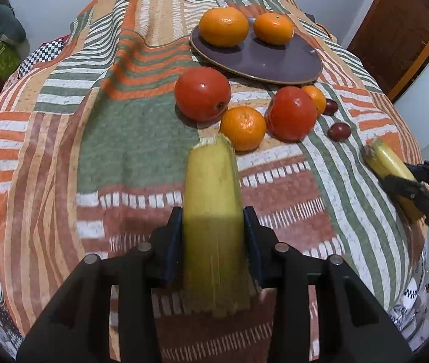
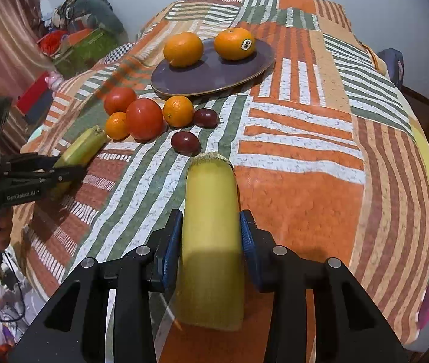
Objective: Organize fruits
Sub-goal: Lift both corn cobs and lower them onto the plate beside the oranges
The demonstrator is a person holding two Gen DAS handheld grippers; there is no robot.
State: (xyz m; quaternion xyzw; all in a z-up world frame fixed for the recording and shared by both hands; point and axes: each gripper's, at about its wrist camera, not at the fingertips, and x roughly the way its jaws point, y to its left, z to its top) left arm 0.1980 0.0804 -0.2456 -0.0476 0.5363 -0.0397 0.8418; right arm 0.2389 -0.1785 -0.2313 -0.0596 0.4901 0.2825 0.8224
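White "GenRobot.AI" lettering marks the left gripper [image 2: 72, 171], both grippers' fingers clamped on bananas [image 2: 211, 242].

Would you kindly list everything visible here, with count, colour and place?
Plate: one, dark purple, far on the cloth.
Oranges on plate: two, orange.
Loose oranges: two, orange, before the plate.
Tomatoes: two, red, among the loose oranges.
Plums: two, dark red, nearer.
Bananas: two, yellow-green, one per gripper.
Tablecloth: one, striped orange, green, white.
Left gripper: black, shut on a banana.
Right gripper: black, shut on a banana.
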